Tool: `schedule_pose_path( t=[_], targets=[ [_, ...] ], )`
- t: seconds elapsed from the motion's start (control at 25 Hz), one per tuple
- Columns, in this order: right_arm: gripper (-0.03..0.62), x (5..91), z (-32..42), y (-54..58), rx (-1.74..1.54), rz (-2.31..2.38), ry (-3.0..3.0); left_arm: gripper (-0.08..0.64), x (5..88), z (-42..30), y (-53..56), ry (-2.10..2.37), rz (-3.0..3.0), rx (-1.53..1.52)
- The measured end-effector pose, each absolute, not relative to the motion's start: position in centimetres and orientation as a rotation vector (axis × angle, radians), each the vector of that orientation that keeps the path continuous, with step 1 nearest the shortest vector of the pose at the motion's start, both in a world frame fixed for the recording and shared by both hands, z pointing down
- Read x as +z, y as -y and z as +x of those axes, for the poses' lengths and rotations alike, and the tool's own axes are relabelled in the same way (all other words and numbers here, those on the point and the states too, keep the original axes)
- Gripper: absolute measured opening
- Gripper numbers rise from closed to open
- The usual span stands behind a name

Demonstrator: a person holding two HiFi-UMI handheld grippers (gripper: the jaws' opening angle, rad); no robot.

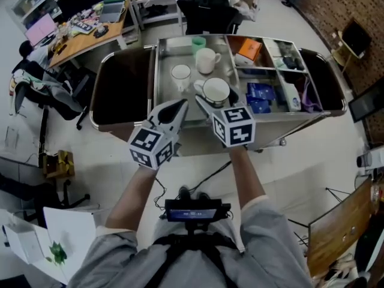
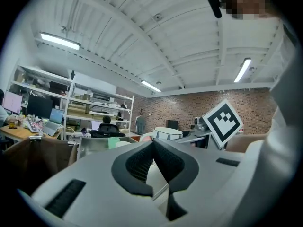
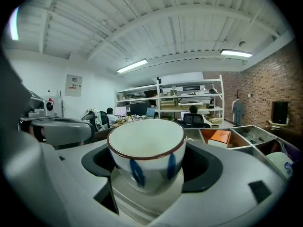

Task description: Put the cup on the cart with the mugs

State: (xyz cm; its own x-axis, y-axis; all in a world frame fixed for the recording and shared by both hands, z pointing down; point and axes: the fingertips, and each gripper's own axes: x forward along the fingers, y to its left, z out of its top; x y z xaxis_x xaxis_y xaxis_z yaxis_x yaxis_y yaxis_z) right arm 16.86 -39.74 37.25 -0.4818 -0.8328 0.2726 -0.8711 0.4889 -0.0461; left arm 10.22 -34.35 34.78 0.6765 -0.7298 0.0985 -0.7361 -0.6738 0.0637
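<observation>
White cup in outstretched right gripper

Cart tray front-left free, mugs behind — clustered

Cup base: hidden inside the right tool.
Cart near rail: partly behind left tool and right tool.
Bin contents: too small to identify.

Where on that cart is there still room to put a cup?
The steel tray is bare left of the green cup, behind the small cup, and again in front of that cup. The compartments to the right, with the orange box and blue packets, look crowded.
</observation>
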Motion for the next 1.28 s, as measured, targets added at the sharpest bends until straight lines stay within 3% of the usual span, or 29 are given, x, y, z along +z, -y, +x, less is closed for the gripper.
schedule_pose_path(
  t=[0.4,1.28],
  targets=[
    [0.413,38.5,18.8,47.6,0.357,1.674,2.386,0.002,35.9,10.4,40.8,1.2,2.753,0.092],
    [0.413,48.9,18.9,55.6,0.506,1.516,2.275,0.002,37.8,12.2,46.2,1.265,2.665,0.122]
  ],
)
